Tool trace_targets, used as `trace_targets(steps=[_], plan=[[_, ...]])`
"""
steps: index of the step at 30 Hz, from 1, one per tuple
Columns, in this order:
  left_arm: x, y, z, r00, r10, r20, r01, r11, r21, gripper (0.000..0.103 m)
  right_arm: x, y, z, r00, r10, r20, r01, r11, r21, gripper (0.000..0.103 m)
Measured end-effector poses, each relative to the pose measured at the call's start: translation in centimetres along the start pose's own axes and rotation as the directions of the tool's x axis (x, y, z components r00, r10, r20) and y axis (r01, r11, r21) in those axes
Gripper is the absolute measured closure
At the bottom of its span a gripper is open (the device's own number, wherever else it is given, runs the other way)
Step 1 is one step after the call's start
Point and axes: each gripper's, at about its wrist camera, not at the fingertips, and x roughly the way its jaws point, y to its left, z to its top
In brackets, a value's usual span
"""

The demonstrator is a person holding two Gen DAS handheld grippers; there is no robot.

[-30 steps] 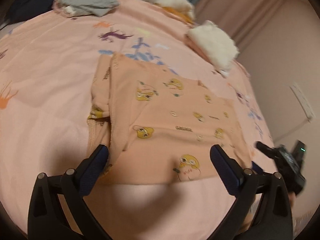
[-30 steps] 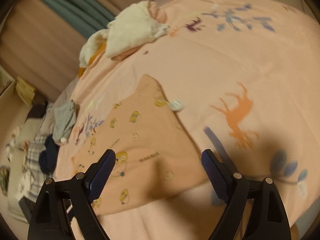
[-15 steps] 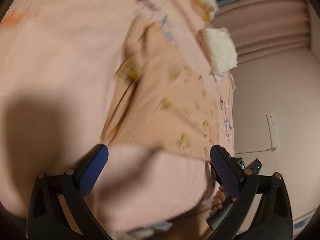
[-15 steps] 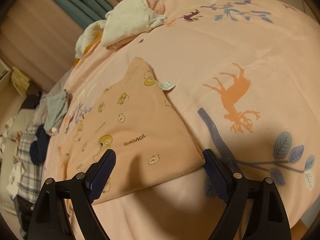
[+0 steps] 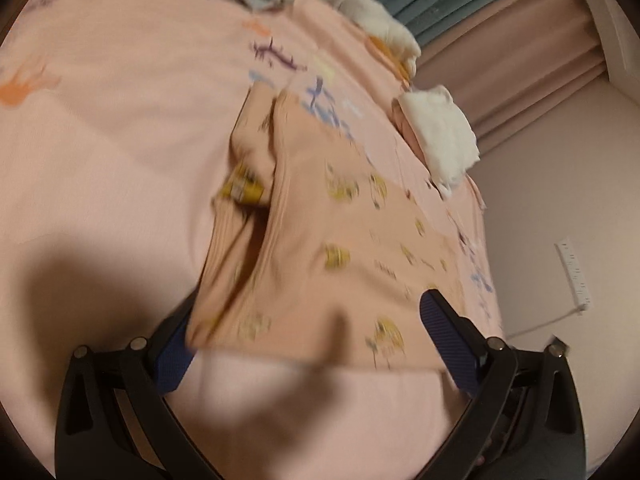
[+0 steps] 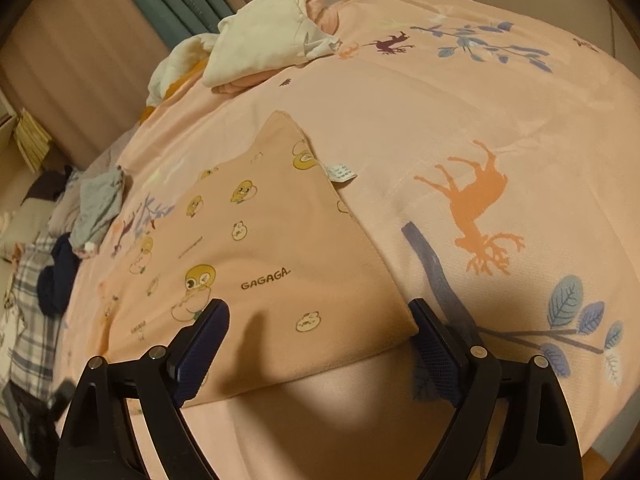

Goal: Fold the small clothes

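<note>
A small peach garment (image 5: pixel 320 264) printed with yellow ducks lies flat on the pink bedspread (image 5: pixel 100 140). In the left wrist view it is blurred; my left gripper (image 5: pixel 312 344) is open at its near edge, and that edge lies over the left finger. In the right wrist view the same garment (image 6: pixel 248 256) shows "GAGAGA" lettering and a white label at its far right edge. My right gripper (image 6: pixel 320 344) is open and empty, its fingers either side of the garment's near right corner.
A white folded cloth (image 5: pixel 440 132) lies on the bed beyond the garment, also in the right wrist view (image 6: pixel 264 52). A grey garment (image 6: pixel 100 208) and dark and plaid clothes (image 6: pixel 44 288) lie at the far side. Curtains (image 5: pixel 500 40) and a wall border the bed.
My left gripper swung back toward the garment and now sits at its near edge. My right gripper moved closer to the garment's near right corner. Both stayed open.
</note>
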Motion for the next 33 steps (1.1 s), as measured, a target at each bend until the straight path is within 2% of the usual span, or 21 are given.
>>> trace_targets(steps=[1, 3, 5, 6, 10, 13, 16, 18, 19, 20, 23, 24, 25, 28, 29, 31, 32, 33], plan=[[0.3, 0.1, 0.2, 1.000, 0.014, 0.025, -0.014, 1.000, 0.013, 0.008, -0.1, -0.2, 0.1, 1.000, 0.012, -0.003, -0.012, 1.000, 0.009, 0.013], [1.0, 0.6, 0.7, 0.994, 0.084, 0.075, -0.084, 0.996, 0.001, 0.027, -0.2, -0.8, 0.4, 0.999, 0.045, -0.010, -0.045, 0.998, 0.032, 0.013], [0.9, 1.9, 1.2, 0.983, 0.142, 0.119, -0.138, 0.990, -0.038, 0.061, -0.4, -1.6, 0.5, 0.996, 0.090, -0.013, -0.089, 0.994, 0.071, 0.013], [1.0, 2.7, 1.6, 0.983, 0.141, 0.119, -0.134, 0.989, -0.061, 0.065, -0.6, -2.1, 0.6, 0.994, 0.109, -0.011, -0.108, 0.990, 0.092, 0.013], [0.5, 5.4, 2.8, 0.995, 0.029, 0.092, -0.010, 0.980, -0.197, 0.069, -1.2, -3.1, 0.7, 0.992, 0.126, 0.000, -0.125, 0.985, 0.117, 0.013], [0.8, 5.3, 3.3, 0.996, 0.020, 0.084, -0.003, 0.981, -0.194, 0.073, -1.7, -2.8, 0.7, 0.994, 0.114, 0.003, -0.113, 0.988, 0.104, 0.016], [1.2, 4.0, 3.3, 0.997, 0.032, 0.074, -0.022, 0.991, -0.131, 0.077, -3.1, -1.3, 0.9, 0.996, 0.083, 0.038, -0.084, 0.996, 0.024, 0.016], [1.6, 3.9, 3.5, 0.999, -0.009, 0.053, 0.015, 0.993, -0.121, 0.063, -3.9, -0.1, 1.1, 0.992, 0.117, 0.040, -0.115, 0.993, -0.029, 0.016], [1.6, 4.2, 3.8, 0.997, -0.048, 0.058, 0.056, 0.987, -0.151, 0.058, -4.3, 0.7, 1.2, 0.988, 0.148, 0.040, -0.145, 0.988, -0.057, 0.016], [1.7, 4.3, 4.0, 0.996, -0.065, 0.063, 0.076, 0.981, -0.180, 0.058, -4.6, 1.6, 1.3, 0.983, 0.177, 0.042, -0.173, 0.981, -0.084, 0.016], [2.3, 5.6, 5.0, 0.991, -0.129, 0.044, 0.136, 0.953, -0.270, 0.069, -4.0, 3.9, 2.1, 0.978, 0.207, 0.026, -0.202, 0.971, -0.128, 0.016], [2.6, 6.1, 5.3, 0.991, -0.128, 0.027, 0.130, 0.949, -0.287, 0.079, -3.5, 4.5, 2.3, 0.978, 0.208, 0.010, -0.204, 0.968, -0.144, 0.016], [2.8, 6.6, 5.4, 0.992, -0.128, 0.008, 0.124, 0.942, -0.311, 0.082, -2.5, 5.6, 2.6, 0.975, 0.222, -0.019, -0.222, 0.959, -0.178, 0.016], [2.5, 6.6, 5.6, 0.991, -0.136, 0.009, 0.132, 0.939, -0.318, 0.083, 0.7, 7.2, 2.6, 0.961, 0.254, -0.106, -0.270, 0.944, -0.190, 0.017], [2.5, 6.3, 5.8, 0.992, -0.124, 0.003, 0.119, 0.945, -0.304, 0.084, 1.7, 7.6, 2.5, 0.957, 0.259, -0.130, -0.280, 0.943, -0.182, 0.023], [2.4, 5.7, 6.1, 0.995, -0.100, -0.004, 0.095, 0.957, -0.275, 0.084, 4.0, 9.0, 2.1, 0.940, 0.289, -0.181, -0.324, 0.922, -0.214, 0.050], [2.3, 5.6, 6.0, 0.996, -0.094, -0.005, 0.089, 0.961, -0.262, 0.084, 4.5, 9.7, 1.7, 0.936, 0.295, -0.193, -0.336, 0.910, -0.242, 0.080], [2.1, 5.2, 6.1, 0.996, -0.087, -0.004, 0.084, 0.968, -0.238, 0.084, 5.2, 10.6, 1.3, 0.932, 0.297, -0.208, -0.348, 0.895, -0.279, 0.097]])
